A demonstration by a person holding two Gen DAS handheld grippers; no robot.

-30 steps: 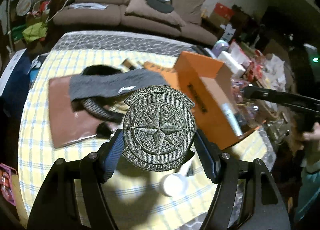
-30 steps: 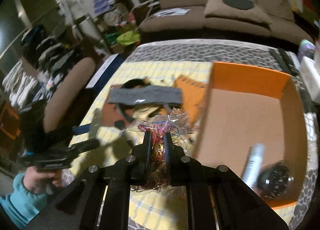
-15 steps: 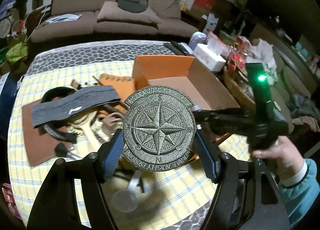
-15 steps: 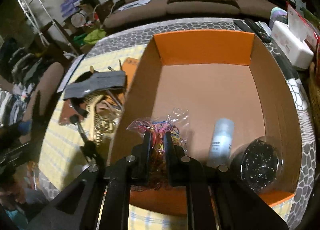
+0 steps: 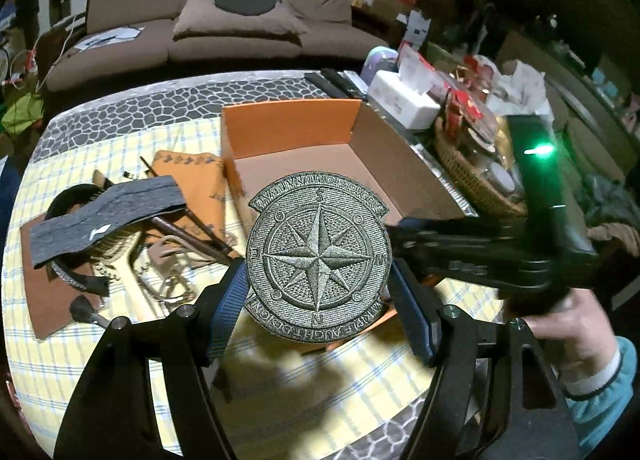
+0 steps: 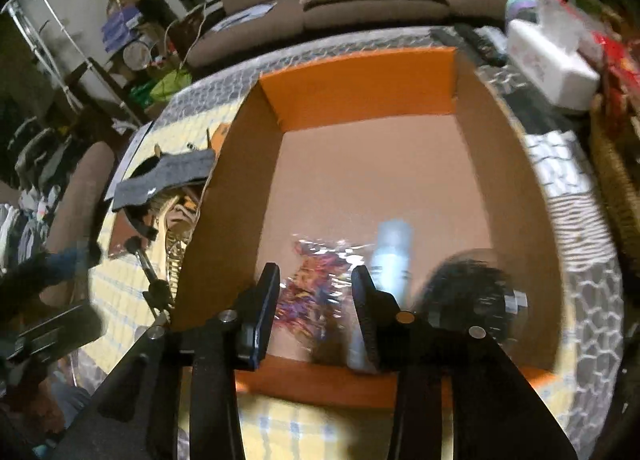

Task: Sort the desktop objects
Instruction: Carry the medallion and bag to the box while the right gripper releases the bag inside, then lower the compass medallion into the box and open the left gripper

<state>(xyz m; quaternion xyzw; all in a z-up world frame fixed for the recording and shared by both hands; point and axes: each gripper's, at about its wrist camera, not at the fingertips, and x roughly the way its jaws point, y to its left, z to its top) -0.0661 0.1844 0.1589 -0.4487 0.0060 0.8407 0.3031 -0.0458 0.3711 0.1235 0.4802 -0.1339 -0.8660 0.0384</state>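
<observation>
Right claw [image 6: 316, 292] opening now over the orange box [image 6: 360, 80], no longer pinched as a second ago; bag of coloured bands [image 6: 316, 280] loose between the parting jaws, dropped onto the box floor just ahead, beside the white tube [image 6: 390, 256]. One item sorted, by the look of it. Left claw [image 5: 318, 292] clamped on the compass patch [image 5: 318, 256], carried up beside the box, probably next in.

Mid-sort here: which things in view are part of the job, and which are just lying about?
Job:
- round grey-green embroidered compass patch, clamped in left gripper
- clear bag of coloured rubber bands, right gripper jaws opening around it
- orange cardboard box

Lying about:
- brown sofa
- white tissue box
- wicker basket
</observation>
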